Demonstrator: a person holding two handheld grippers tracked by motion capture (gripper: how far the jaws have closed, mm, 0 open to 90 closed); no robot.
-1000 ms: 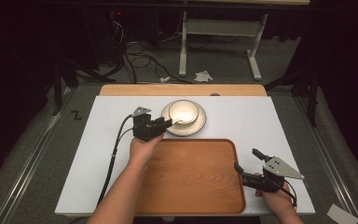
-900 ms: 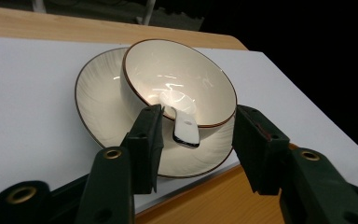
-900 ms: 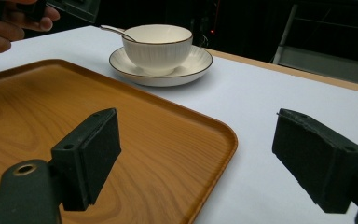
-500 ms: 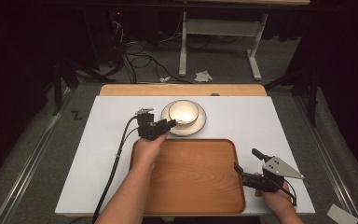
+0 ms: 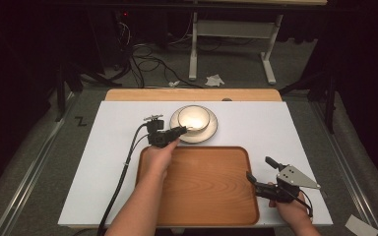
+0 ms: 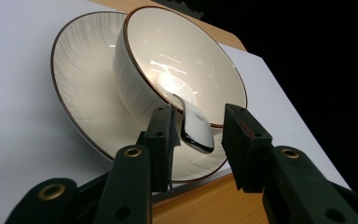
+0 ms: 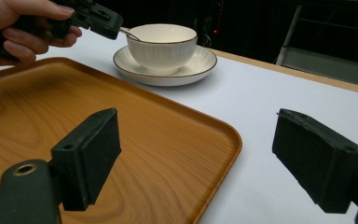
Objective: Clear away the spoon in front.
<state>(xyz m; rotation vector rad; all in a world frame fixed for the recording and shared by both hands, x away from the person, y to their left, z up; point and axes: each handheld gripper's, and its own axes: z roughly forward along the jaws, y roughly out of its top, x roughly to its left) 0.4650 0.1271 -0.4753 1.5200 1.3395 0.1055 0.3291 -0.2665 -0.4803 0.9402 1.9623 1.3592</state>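
Jaws of the left gripper have just been closing around a spoon handle, one pad not yet touching — bowl and saucer sit near the tabletop's far edge. Right gripper gapes empty over the wooden tray's right rim.

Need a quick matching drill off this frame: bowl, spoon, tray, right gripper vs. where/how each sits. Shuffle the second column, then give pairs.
Things:
1. bowl
2. spoon
3. wooden tray
4. right gripper

Places or states:
A. jaws open, nothing between them, at the tray's right edge
B. stands on the saucer
C. bare, on the white table in front of the saucer
D. handle leans over the bowl's rim, between the left gripper jaws

Pairs: 1-B, 2-D, 3-C, 4-A
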